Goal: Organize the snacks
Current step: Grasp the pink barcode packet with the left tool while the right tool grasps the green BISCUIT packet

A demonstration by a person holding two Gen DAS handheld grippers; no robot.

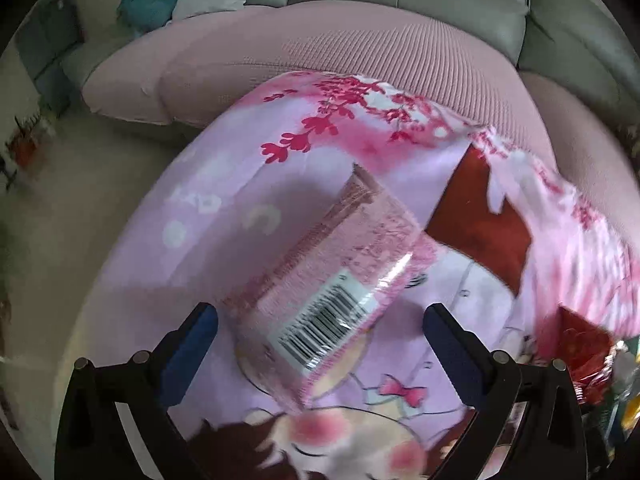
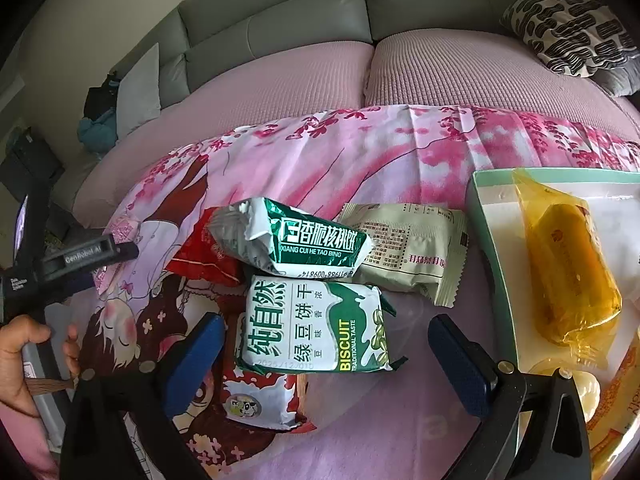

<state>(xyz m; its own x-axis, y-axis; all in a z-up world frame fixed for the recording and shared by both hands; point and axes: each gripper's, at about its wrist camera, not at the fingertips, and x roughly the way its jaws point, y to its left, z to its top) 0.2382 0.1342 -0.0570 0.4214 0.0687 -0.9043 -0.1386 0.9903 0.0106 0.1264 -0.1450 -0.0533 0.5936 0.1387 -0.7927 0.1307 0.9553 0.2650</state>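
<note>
Pink plastic wraps the packet (image 1: 340, 280), which lies flat on the printed cloth (image 1: 240, 184), long axis diagonal, sealed end pointing toward the sofa (image 1: 360, 44). It is framed by the left gripper (image 1: 320, 320), jaws spread, not touching. The right gripper (image 2: 326, 340) is likewise spread around one green-and-white biscuit pack (image 2: 316, 324). Beyond that pack, three more packets are counted; one yellow packet (image 2: 568, 268) is seen in the tray (image 2: 486, 220).
</note>
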